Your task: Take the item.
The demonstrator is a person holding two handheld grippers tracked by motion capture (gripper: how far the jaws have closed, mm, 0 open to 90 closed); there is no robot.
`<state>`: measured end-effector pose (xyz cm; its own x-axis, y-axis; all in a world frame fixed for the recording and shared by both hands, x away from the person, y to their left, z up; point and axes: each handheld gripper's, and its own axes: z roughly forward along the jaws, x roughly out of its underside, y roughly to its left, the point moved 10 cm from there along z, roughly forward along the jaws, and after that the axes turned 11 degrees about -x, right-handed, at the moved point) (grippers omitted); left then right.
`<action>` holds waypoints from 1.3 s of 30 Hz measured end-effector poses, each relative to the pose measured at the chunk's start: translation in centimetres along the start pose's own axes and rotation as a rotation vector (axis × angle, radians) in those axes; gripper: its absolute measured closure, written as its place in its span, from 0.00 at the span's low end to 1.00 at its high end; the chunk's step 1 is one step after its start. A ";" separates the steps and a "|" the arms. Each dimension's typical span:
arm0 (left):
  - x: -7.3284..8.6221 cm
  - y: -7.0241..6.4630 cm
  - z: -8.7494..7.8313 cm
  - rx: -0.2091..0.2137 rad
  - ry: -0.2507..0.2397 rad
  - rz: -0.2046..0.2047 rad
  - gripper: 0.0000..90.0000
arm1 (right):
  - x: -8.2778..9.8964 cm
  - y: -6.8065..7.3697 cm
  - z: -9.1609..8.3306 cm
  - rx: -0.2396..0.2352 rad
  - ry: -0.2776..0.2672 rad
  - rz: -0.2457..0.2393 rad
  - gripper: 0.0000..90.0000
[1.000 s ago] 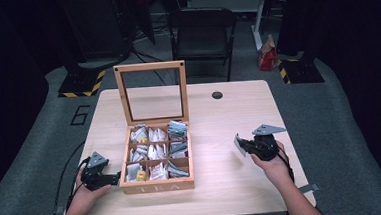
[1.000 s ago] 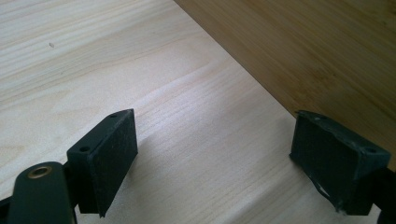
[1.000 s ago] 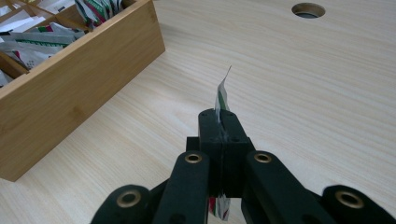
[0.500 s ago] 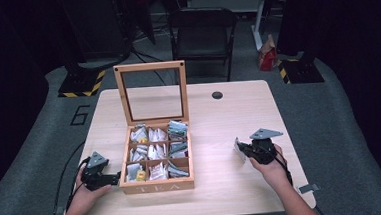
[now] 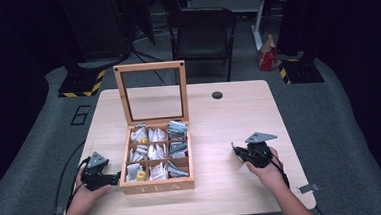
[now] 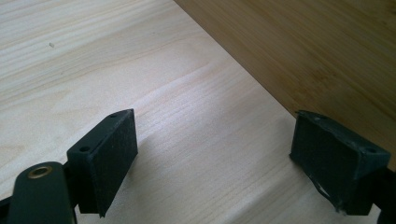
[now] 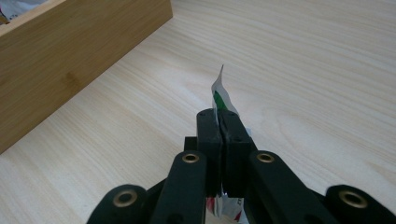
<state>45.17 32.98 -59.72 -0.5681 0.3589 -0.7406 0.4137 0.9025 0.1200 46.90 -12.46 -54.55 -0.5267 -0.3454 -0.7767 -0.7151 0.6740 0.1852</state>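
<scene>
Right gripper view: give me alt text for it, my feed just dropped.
The right hand-held gripper is shut on a tea packet, white with a green patch, whose tip pokes up past the jaws. It is low over the light wooden table, with the side wall of the wooden tea box at upper left.

Left gripper [image 6: 215, 154] jaws spread — right gripper [image 7: 223, 126] clamped tight.
</scene>
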 end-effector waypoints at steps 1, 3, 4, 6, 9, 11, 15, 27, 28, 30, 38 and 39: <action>0.0 0.0 0.0 0.000 0.000 0.000 0.16 | 0.1 0.1 0.0 -0.007 0.004 0.002 0.97; 0.0 0.0 0.0 0.000 0.000 0.000 0.16 | 0.1 0.2 0.1 -0.008 -0.001 0.010 0.96; 0.0 0.0 0.0 0.000 -0.001 0.000 0.16 | 0.1 0.3 0.1 -0.011 -0.001 0.012 0.96; 0.0 0.0 0.0 0.000 0.000 0.000 0.16 | 0.1 0.4 0.2 -0.018 0.002 0.010 0.93; 0.0 0.0 0.0 0.002 0.001 0.000 0.16 | 0.1 0.6 0.3 -0.028 0.001 0.016 0.85; 0.0 0.0 0.0 0.002 0.001 0.001 0.16 | 0.0 0.6 0.4 -0.032 -0.003 0.009 0.80; 0.0 0.0 0.0 0.000 0.000 -0.001 0.16 | 0.1 1.1 0.6 -0.052 -0.002 0.039 0.68; 0.0 0.0 0.0 0.000 0.000 0.000 0.16 | -0.6 0.8 0.0 -0.044 -0.037 0.045 0.56; 0.0 0.0 0.0 0.001 0.000 0.000 0.16 | -0.6 0.6 -0.1 -0.036 -0.040 0.045 0.56; 0.0 0.0 0.0 0.002 0.000 0.000 0.16 | -0.6 0.2 -0.3 -0.022 -0.046 0.044 0.56; 0.0 0.0 0.0 0.000 0.000 0.003 0.16 | -0.2 -0.8 -1.0 0.021 -0.051 0.050 0.53; 0.0 0.0 0.0 0.000 0.000 0.000 0.16 | -0.2 -0.8 -1.0 0.025 -0.050 0.049 0.52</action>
<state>45.17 32.98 -59.72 -0.5681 0.3592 -0.7404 0.4141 0.9023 0.1200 47.09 -13.58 -53.99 -0.5362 -0.2790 -0.7966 -0.6772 0.7055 0.2088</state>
